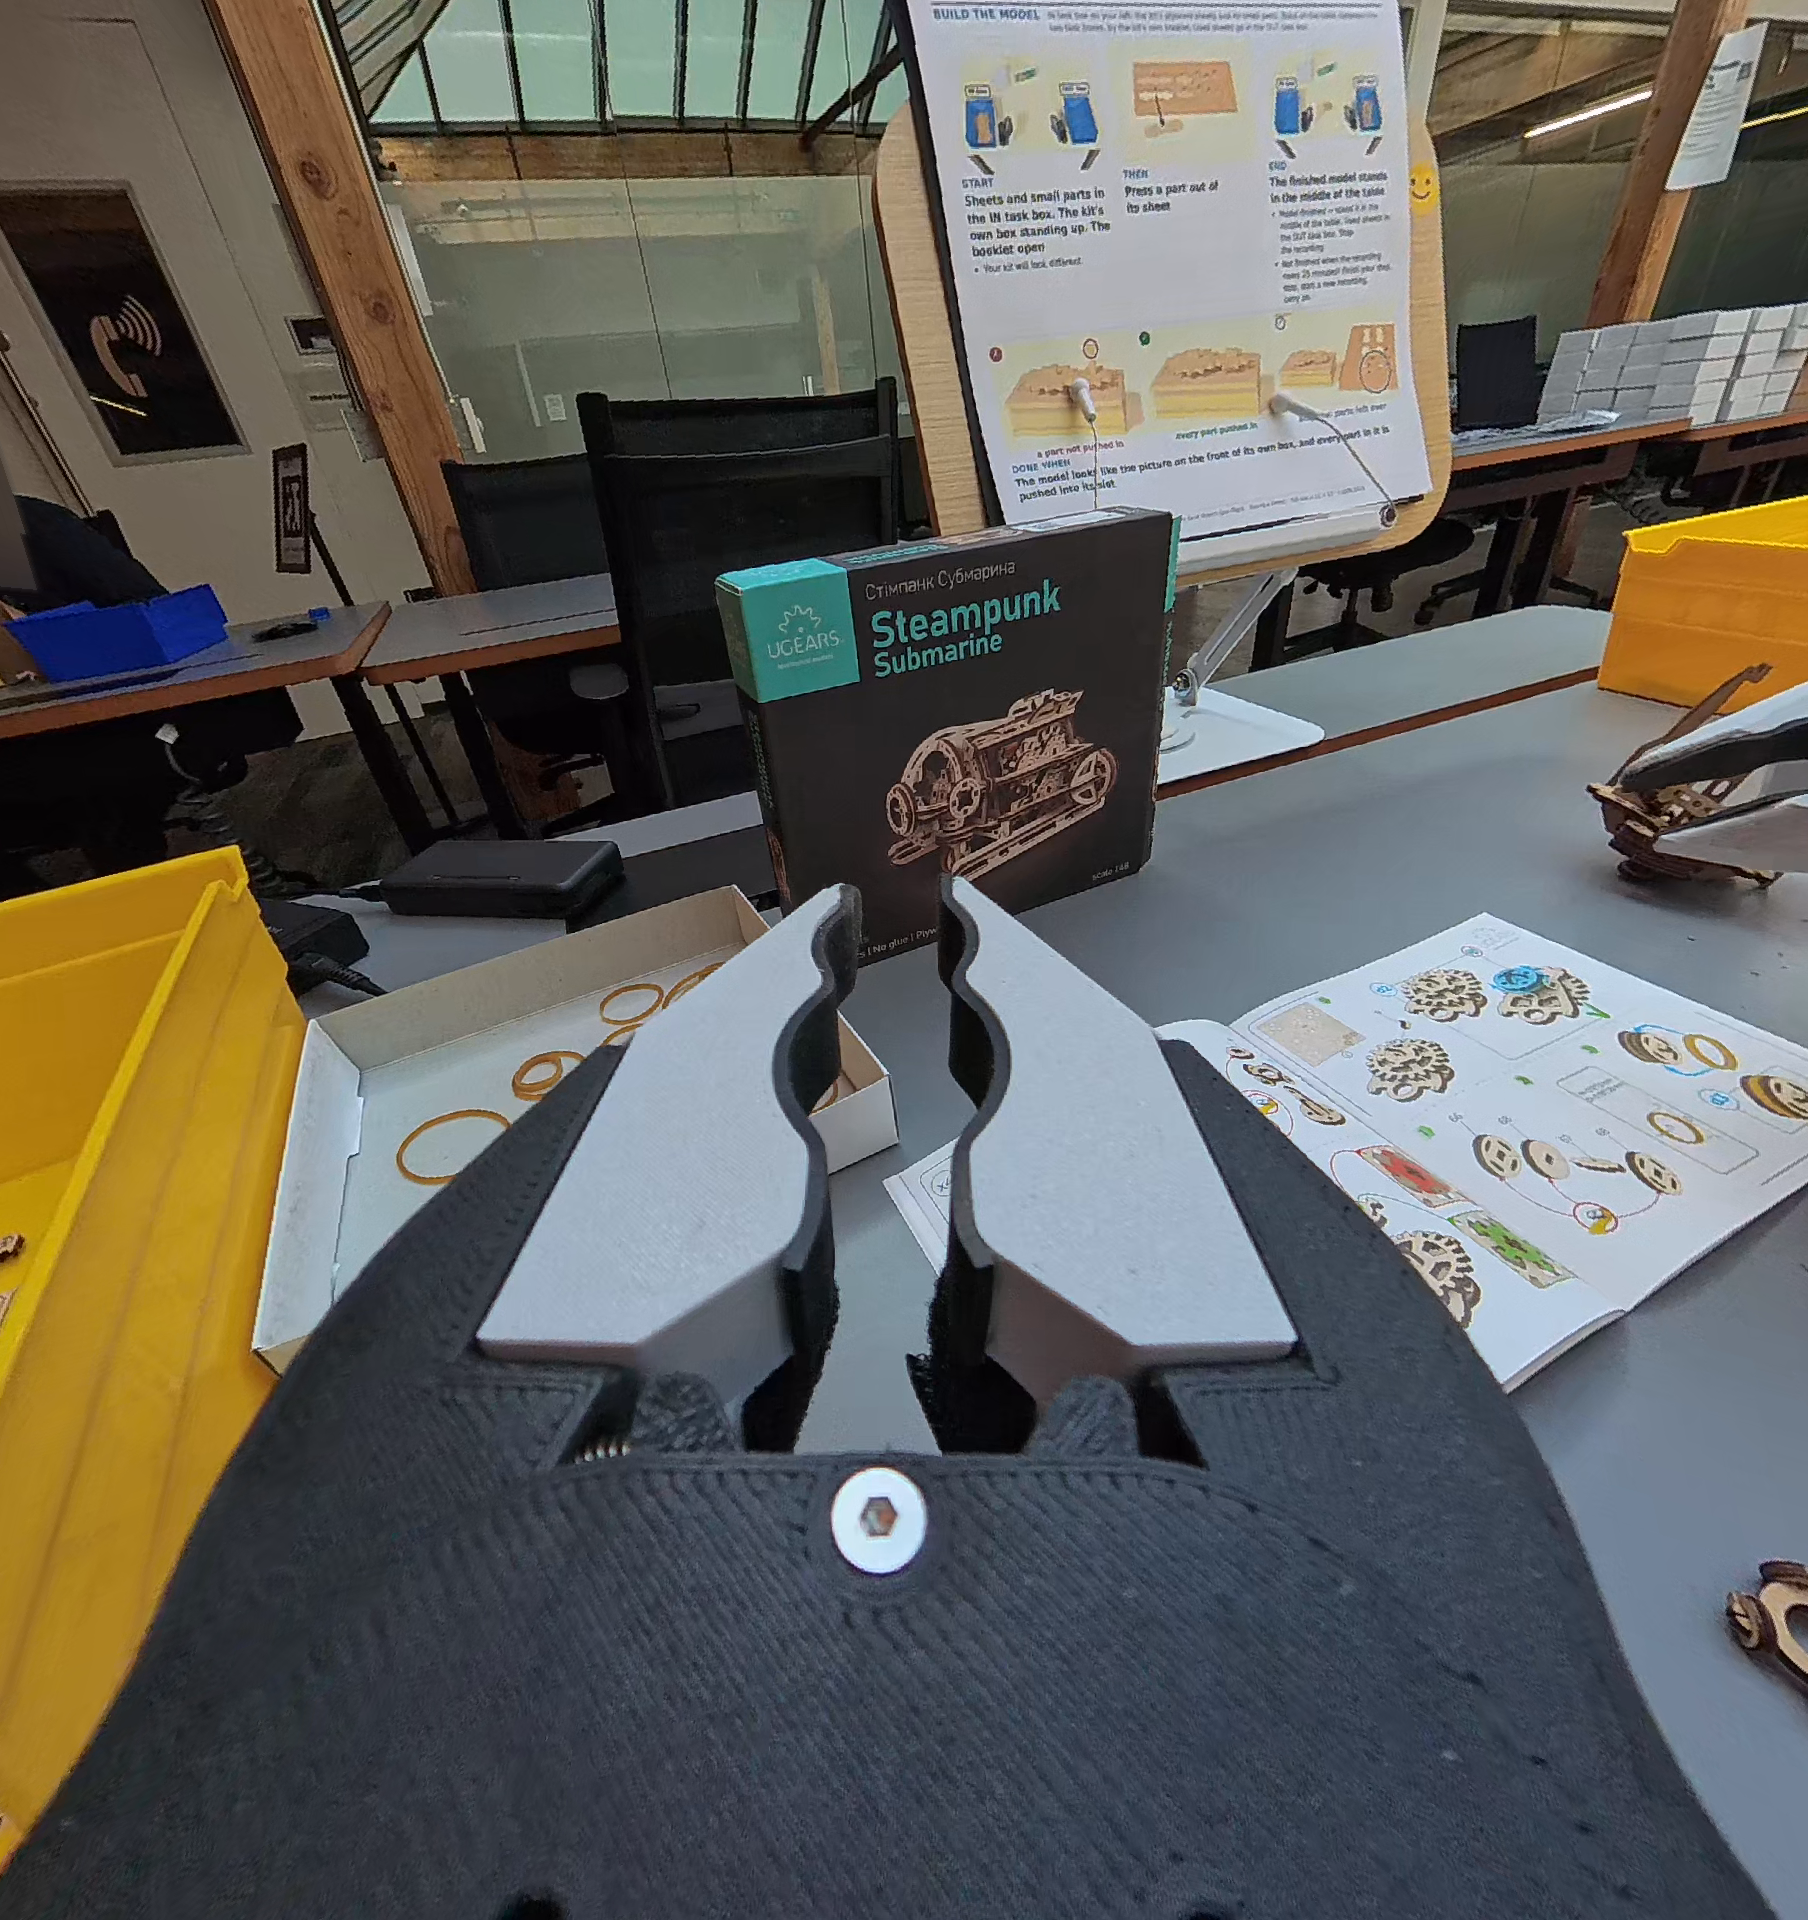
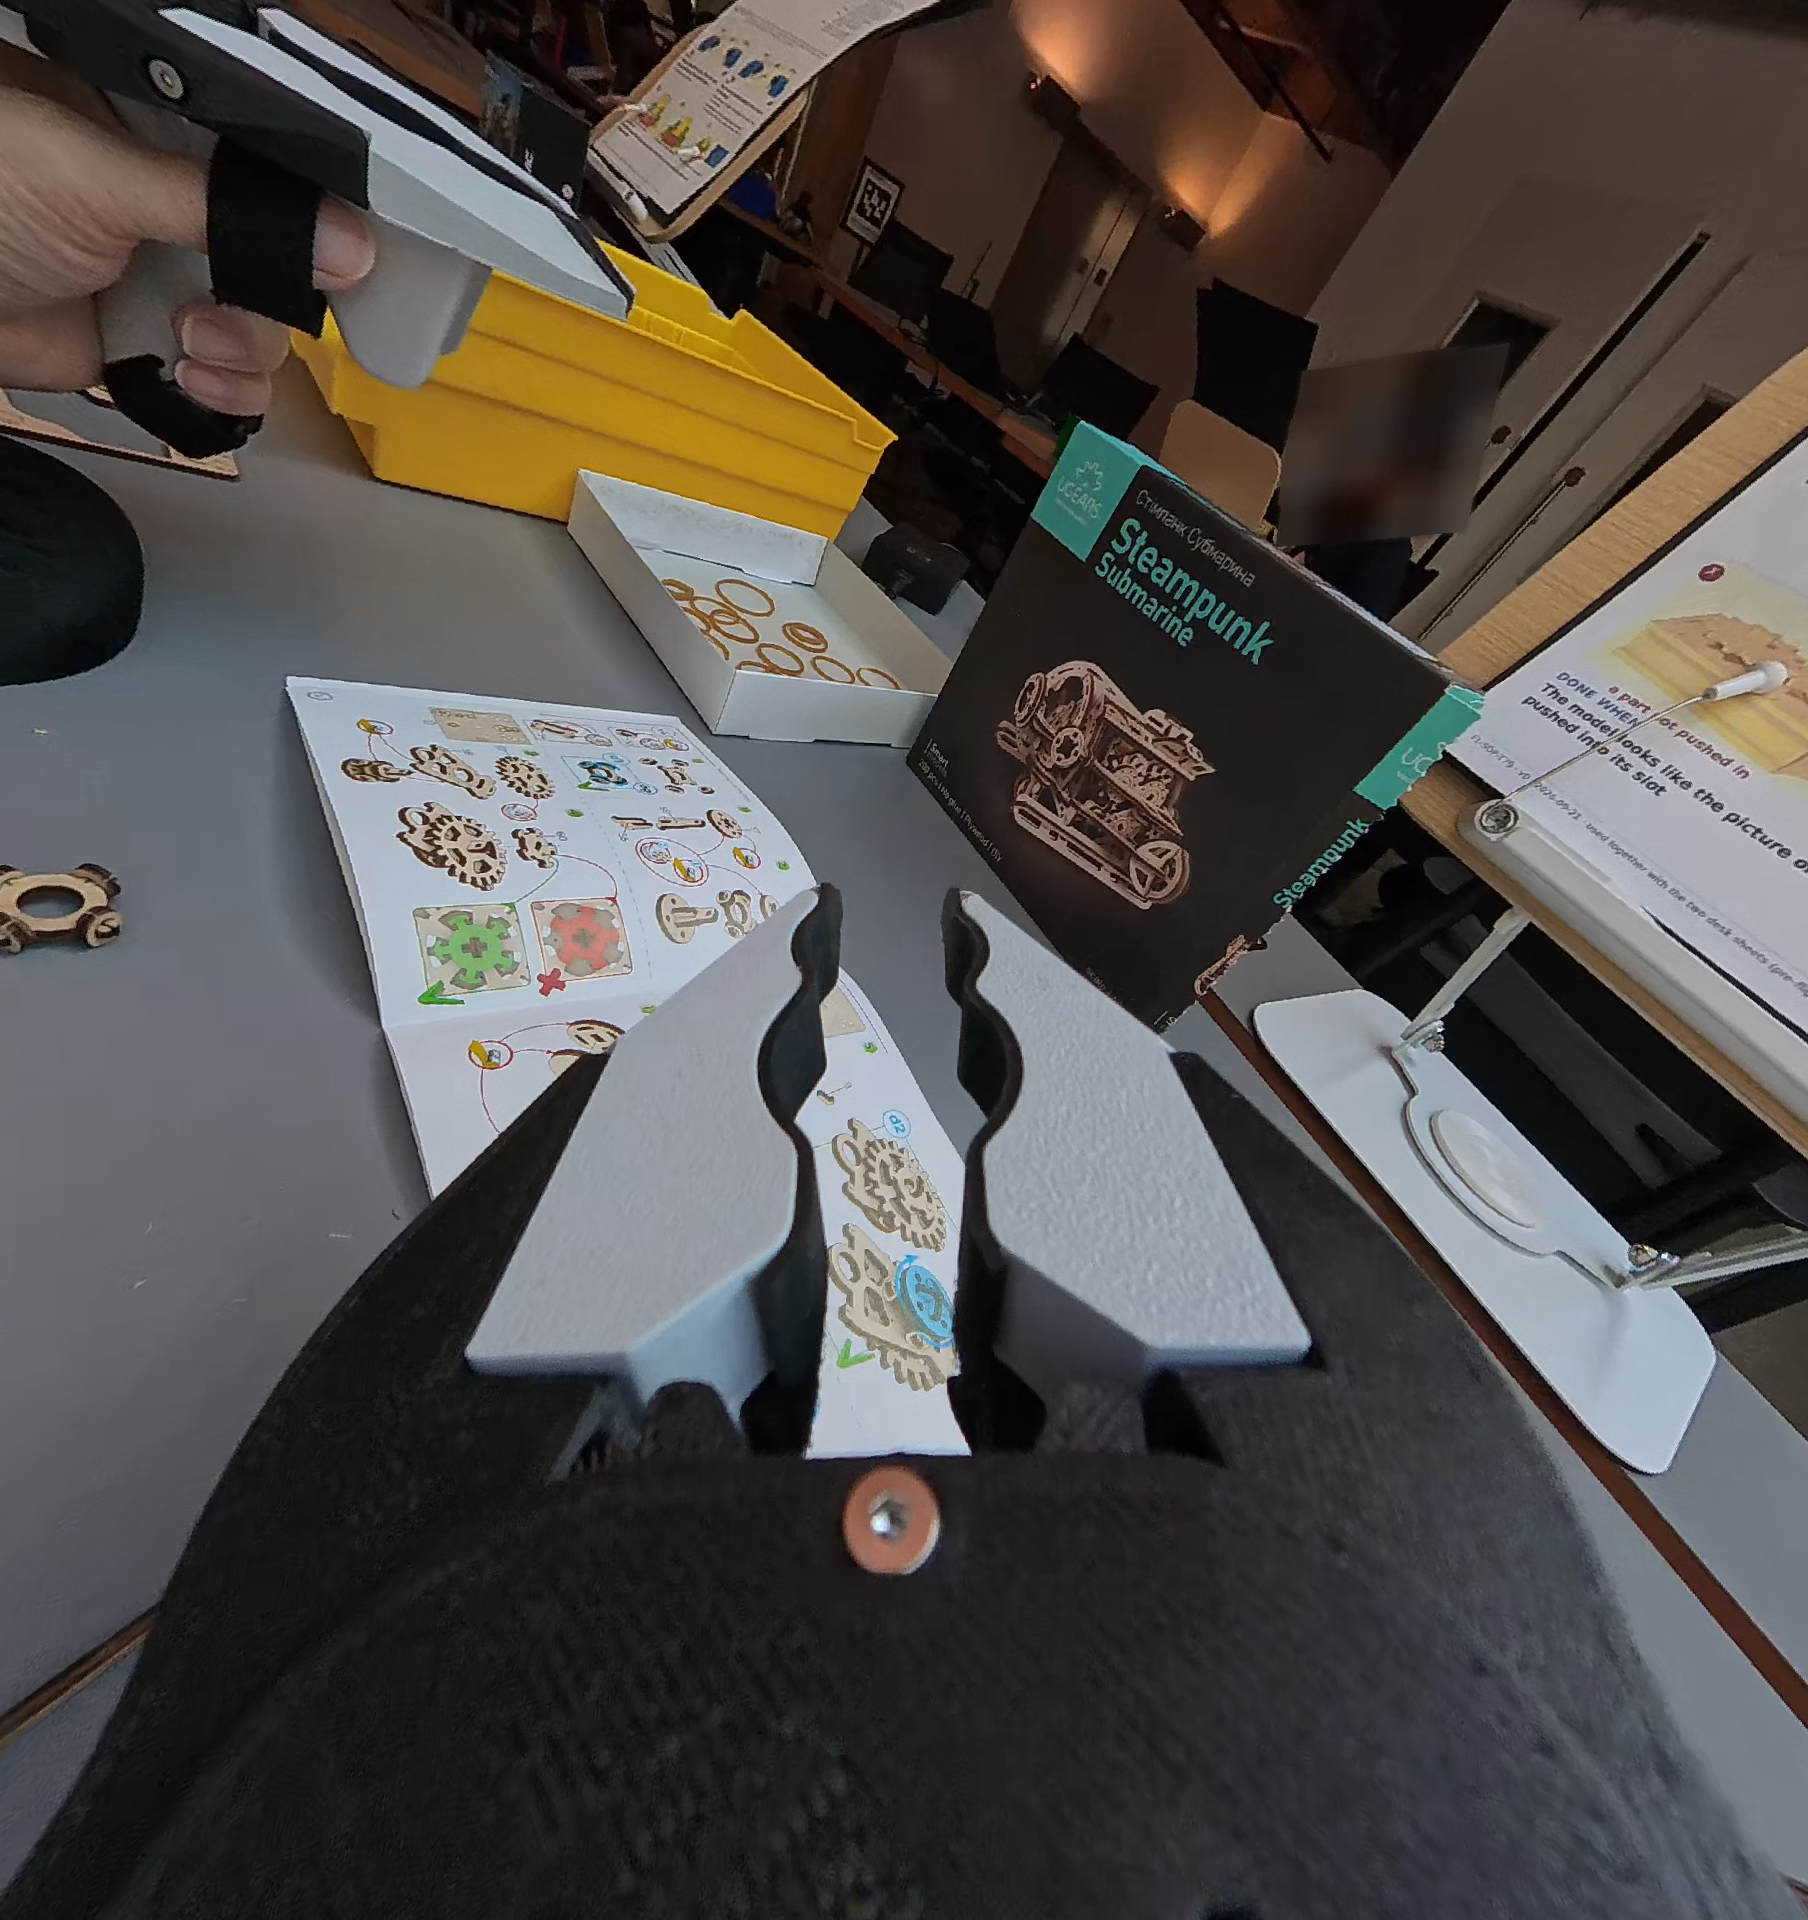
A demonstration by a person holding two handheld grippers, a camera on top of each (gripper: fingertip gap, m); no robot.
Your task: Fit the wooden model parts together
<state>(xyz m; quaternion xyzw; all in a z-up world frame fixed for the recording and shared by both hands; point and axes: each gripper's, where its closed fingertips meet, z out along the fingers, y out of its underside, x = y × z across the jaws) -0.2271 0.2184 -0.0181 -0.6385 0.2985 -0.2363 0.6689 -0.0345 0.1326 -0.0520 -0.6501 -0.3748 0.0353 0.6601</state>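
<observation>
Wooden ring part (image 2: pixel 48 907) lying flat on counter (image 2: pixel 204 623), well left of right claw (image 2: pixel 884 904). Both claws, left claw (image 1: pixel 895 899) included, hanging apart, gripping nothing. Advice: approaching ring low, pinching across rim, checking booklet (image 2: pixel 526 831) ahead of right claw.

Grey fingers (image 1: pixel 671 1122) with black wavy pads, black ribbed body.
</observation>
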